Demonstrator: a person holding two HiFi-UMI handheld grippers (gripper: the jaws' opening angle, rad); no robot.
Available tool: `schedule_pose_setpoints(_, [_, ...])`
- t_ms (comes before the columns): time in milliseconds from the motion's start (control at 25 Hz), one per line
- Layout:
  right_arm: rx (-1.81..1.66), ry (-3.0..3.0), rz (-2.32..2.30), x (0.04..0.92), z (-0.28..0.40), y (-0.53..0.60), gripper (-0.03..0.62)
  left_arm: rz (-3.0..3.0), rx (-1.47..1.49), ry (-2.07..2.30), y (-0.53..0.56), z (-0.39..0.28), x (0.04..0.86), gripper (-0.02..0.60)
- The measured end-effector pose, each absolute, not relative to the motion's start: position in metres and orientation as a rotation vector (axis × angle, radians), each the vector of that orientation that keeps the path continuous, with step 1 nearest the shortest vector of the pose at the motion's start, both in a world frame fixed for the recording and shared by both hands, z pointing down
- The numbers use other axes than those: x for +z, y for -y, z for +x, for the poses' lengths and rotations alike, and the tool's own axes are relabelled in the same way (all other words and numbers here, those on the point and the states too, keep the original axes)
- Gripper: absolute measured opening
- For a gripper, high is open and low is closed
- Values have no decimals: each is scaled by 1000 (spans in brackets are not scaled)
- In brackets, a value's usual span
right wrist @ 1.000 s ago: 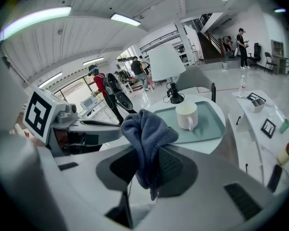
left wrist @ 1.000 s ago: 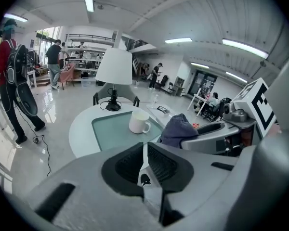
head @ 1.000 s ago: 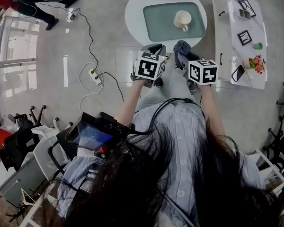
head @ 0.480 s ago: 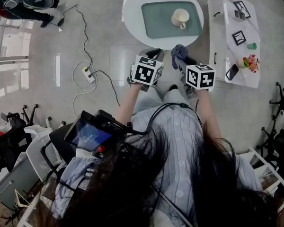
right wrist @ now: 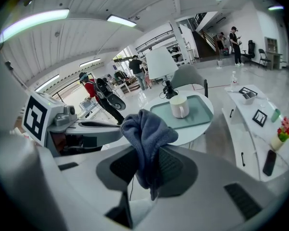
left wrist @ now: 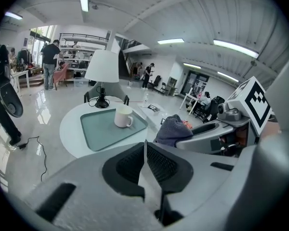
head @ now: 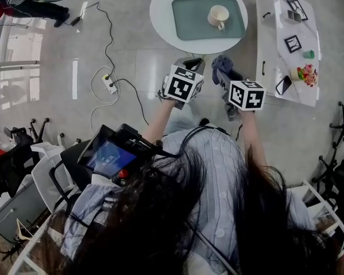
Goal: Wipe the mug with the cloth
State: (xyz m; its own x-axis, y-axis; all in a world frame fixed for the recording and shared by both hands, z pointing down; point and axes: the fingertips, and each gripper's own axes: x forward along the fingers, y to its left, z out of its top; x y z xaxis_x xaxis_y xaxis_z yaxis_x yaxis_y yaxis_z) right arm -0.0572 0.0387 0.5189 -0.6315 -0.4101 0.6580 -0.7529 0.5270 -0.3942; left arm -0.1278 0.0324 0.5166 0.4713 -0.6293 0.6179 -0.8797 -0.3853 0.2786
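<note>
While the mug (head: 218, 17) stands as it did a second ago, upright on the green tray (head: 189, 24) on the round white table (head: 160, 10), both hands have shifted a little in the head view; the cloth (head: 220, 66), which then overlapped the table's near rim, now shows just short of it, over the floor; the two marker cubes keep the same spacing side by side. Left gripper (left wrist: 144, 146): its jaws have just been closing and their tips now meet, with nothing between them; it touches nothing and hangs near the table's edge. Right gripper (right wrist: 147, 153): its jaws are clamped on the blue-grey cloth, which bunches up above the pads and trails a short tail below them; in the right gripper view the cloth sits in line with the mug but well apart from it. Past the table on the right stands a long white bench (head: 275, 50) with small items on it.
</note>
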Motion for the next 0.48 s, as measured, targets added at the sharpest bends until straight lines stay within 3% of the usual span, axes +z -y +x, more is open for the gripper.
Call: schedule_pose_setpoints(480, [926, 2343, 911, 513, -8, -101, 98, 2143, 594, 1258, -100, -58, 515, 21])
